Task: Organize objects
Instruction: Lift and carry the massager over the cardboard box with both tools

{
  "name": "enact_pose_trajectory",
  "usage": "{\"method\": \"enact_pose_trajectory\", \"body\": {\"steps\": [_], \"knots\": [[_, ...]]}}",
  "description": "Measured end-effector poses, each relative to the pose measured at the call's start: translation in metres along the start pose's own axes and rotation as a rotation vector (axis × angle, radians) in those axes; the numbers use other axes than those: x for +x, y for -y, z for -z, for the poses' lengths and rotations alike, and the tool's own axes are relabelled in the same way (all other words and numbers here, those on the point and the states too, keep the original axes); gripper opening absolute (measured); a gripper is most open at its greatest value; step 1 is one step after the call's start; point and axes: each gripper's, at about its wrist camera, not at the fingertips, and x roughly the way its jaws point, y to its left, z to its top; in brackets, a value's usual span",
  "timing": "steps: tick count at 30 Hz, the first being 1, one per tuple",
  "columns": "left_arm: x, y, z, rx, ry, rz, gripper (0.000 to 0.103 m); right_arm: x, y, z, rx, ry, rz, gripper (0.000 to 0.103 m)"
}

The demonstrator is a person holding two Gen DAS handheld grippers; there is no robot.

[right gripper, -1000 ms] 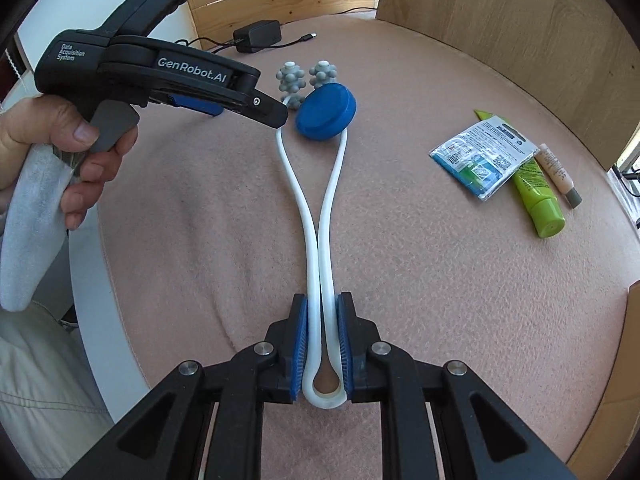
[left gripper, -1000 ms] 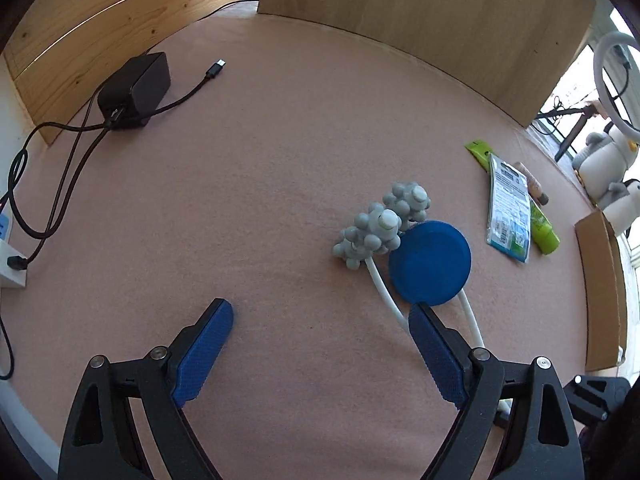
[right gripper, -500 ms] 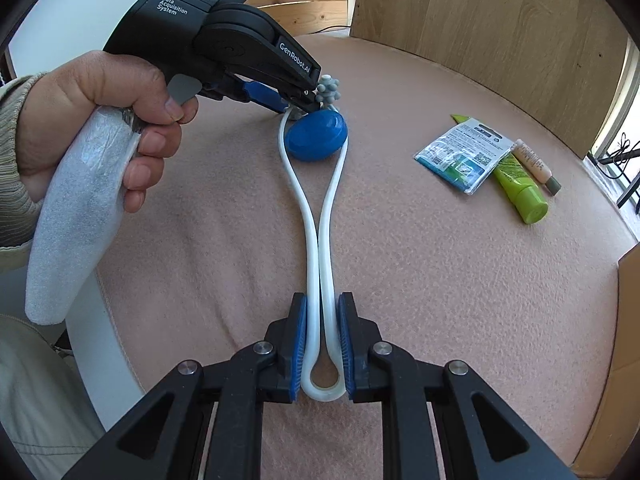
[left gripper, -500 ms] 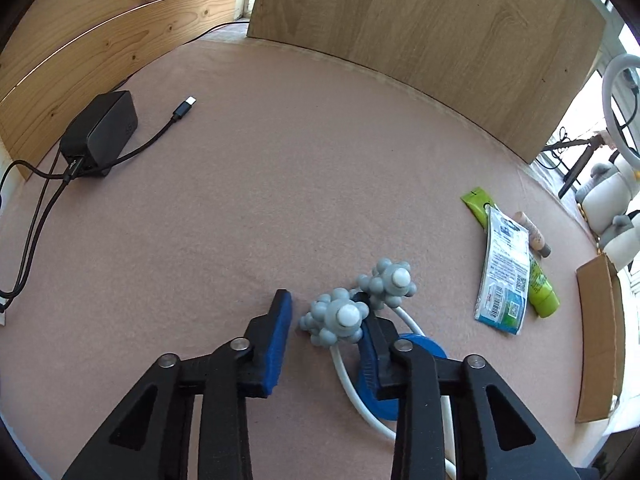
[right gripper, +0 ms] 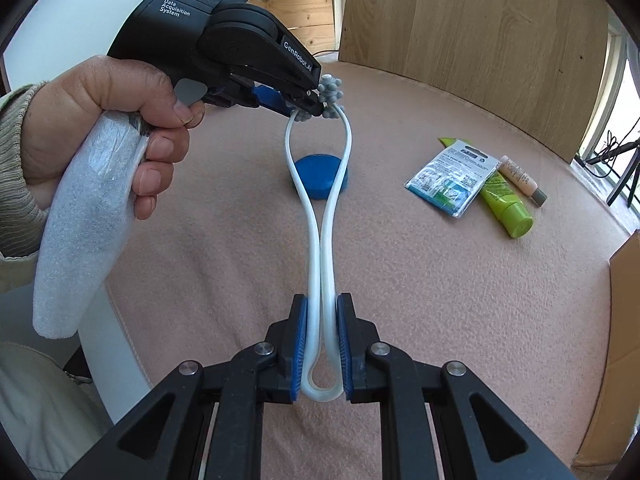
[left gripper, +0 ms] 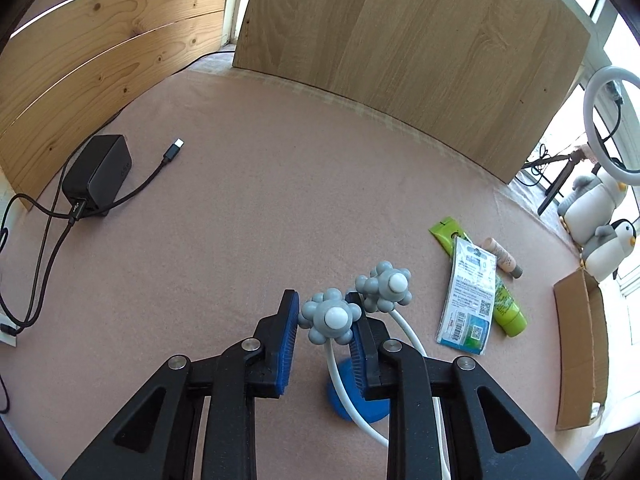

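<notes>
A white two-armed massager (right gripper: 315, 272) with grey knobbed balls is held off the pink tabletop between both grippers. My right gripper (right gripper: 322, 304) is shut on its looped end. My left gripper (left gripper: 324, 320) is shut on one grey ball (left gripper: 332, 318); the other ball (left gripper: 386, 282) sticks out past its right finger. In the right wrist view the left gripper (right gripper: 316, 108) holds the far end, gripped by a person's hand (right gripper: 120, 120). A blue disc (right gripper: 320, 176) lies on the table beneath the arms, partly hidden by the left gripper's fingers (left gripper: 372, 410).
A printed sachet (left gripper: 468, 296), a green tube (left gripper: 506, 308) and a beige tube (left gripper: 502, 256) lie to the right. A cardboard box (left gripper: 576, 352) stands at the right edge. A black charger (left gripper: 96, 174) with cables sits far left. Wooden boards (left gripper: 400, 40) wall the back.
My left gripper came in over the massager's ball end and shut on one grey ball. The massager has risen off the table, clear of the blue disc. My right gripper kept its hold.
</notes>
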Motion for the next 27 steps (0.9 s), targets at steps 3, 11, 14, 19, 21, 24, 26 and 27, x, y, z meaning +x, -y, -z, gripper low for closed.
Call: {"method": "enact_pose_trajectory", "body": {"steps": [3,11,14,19,21,24,26,27], "knots": [[-0.012,0.003,-0.012,0.001,0.026,0.014,0.025,-0.016,0.002,-0.003,-0.006,0.026,0.009,0.013],[-0.031,0.008,-0.027,0.014,0.057,0.030,0.025,-0.022,-0.005,-0.022,-0.007,0.052,0.029,0.013],[-0.030,0.010,-0.026,0.019,0.057,0.032,0.025,-0.023,0.001,-0.022,-0.002,0.054,0.029,0.013],[-0.027,0.012,-0.027,0.029,0.058,0.038,0.025,-0.021,0.005,-0.023,0.008,0.059,0.037,0.013],[-0.027,0.017,-0.029,0.037,0.059,0.043,0.025,-0.024,0.007,-0.022,0.015,0.064,0.042,0.013],[-0.026,0.028,-0.031,0.054,0.059,0.053,0.025,-0.031,0.011,-0.019,0.031,0.074,0.056,0.013],[-0.024,0.038,-0.032,0.070,0.056,0.063,0.025,-0.036,0.015,-0.017,0.047,0.080,0.068,0.013],[-0.024,0.044,-0.033,0.078,0.054,0.070,0.025,-0.038,0.018,-0.015,0.055,0.083,0.076,0.013]]}}
